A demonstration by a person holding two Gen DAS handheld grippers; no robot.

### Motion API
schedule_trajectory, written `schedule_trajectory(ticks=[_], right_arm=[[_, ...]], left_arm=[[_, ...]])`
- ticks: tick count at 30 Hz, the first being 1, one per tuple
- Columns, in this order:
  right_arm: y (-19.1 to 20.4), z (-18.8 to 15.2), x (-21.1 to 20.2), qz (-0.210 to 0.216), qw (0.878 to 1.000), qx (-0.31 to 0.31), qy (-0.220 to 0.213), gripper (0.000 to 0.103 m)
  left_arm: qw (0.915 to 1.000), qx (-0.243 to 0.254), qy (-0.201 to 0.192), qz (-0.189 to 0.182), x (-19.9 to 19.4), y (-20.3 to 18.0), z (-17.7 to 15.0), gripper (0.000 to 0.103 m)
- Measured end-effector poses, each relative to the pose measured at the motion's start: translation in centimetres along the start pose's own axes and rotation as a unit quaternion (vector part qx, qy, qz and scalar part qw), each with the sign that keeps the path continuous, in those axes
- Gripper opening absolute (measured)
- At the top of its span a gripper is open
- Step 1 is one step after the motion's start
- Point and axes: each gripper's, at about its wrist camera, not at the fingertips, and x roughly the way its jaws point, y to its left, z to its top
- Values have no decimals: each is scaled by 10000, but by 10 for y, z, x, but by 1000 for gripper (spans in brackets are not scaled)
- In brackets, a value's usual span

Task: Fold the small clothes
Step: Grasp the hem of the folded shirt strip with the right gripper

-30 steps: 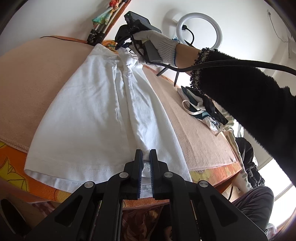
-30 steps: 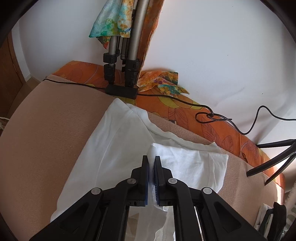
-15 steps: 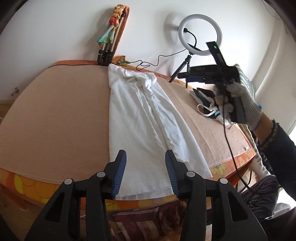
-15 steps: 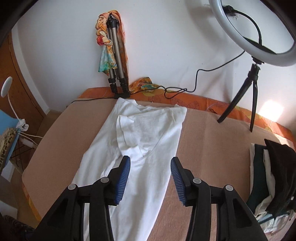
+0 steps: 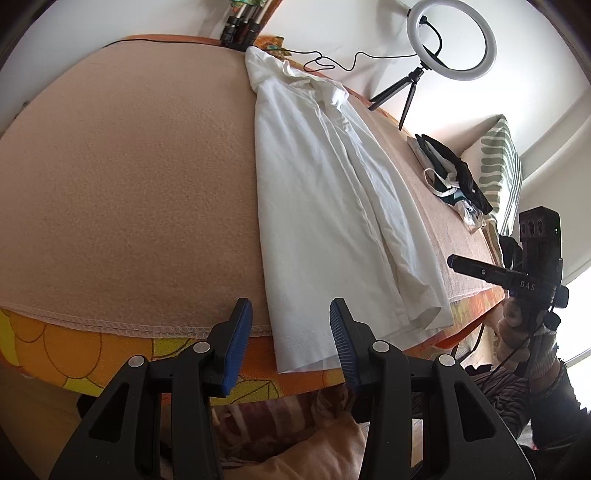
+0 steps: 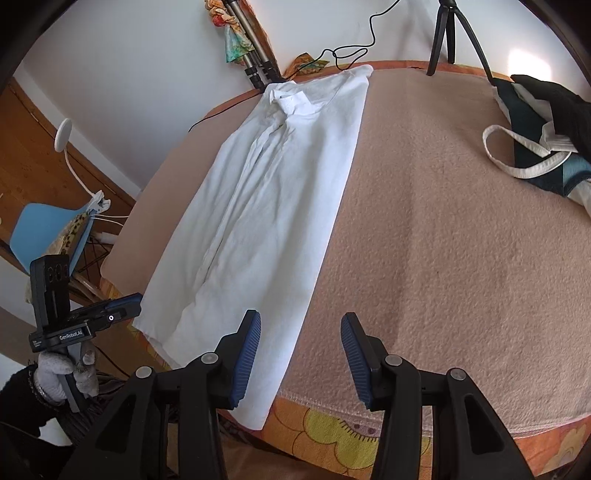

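Both my left gripper (image 5: 291, 325) and right gripper (image 6: 301, 339) hang released, holding nothing. The white shirt (image 5: 332, 192) overhangs the blanket (image 5: 129, 166) edge, so a careless pinch there could, I judge, drag it off or undo the folded sides.

White wall (image 5: 332, 22), lit ring light (image 5: 451, 38)

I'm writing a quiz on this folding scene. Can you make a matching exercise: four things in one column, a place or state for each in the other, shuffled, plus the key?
Things:
1. white garment
2. ring light
3. pile of dark and white clothes
4. left tool

Places or states:
A. stands on a small tripod at the far edge
B. open, nothing between its fingers
C. lies in a long folded strip on the beige blanket
D. heaped at the blanket's right side

Pairs: 1-C, 2-A, 3-D, 4-B
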Motion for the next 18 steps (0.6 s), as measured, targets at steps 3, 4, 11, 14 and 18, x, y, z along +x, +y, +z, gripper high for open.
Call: schedule_trajectory(ticks=[3,4,11,14,18], right_arm=[[6,-15,6,187,9997,-102,137,48],[7,-19,9,243,9995,-102,186,48],[22,-32,20,425,9982,-326,275,17],[27,-33,16,396,9984,-354,211,2],[19,-32,3,498,9985,-242,57,1]], left_arm=[[9999,-114,-4,-95,-2,3,0,39],[9998,-145,-19,-128,-3,4,-1,34],[9995,84,-40,-297,0,0,-4,3],[9991,187,-273,-283,-13,-4,-3,3],[9987,217,-418,-195,-21,0,-5,3]])
